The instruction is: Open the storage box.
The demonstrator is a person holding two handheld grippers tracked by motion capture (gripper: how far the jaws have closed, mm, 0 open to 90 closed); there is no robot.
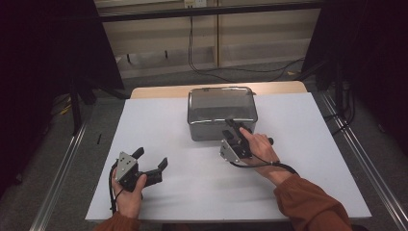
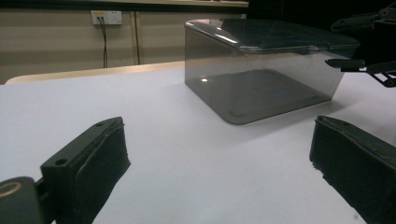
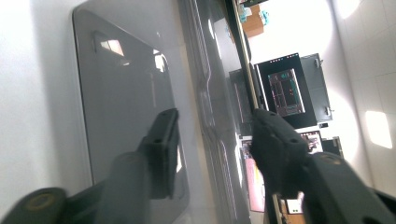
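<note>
The clear lidded box point(image 1: 222, 113) sits toward the table's point(image 1: 144, 125) far middle. The right gripper point(image 1: 235, 129), turned on its side, straddles the lid's near edge without pinching it yet. The left gripper point(image 1: 153, 160) rests wide open and empty, well apart to the near left.

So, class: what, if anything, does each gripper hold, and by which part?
The left gripper holds nothing. The right gripper straddles the near rim of the box, one jaw inside, one outside; a firm grip cannot be told.
</note>
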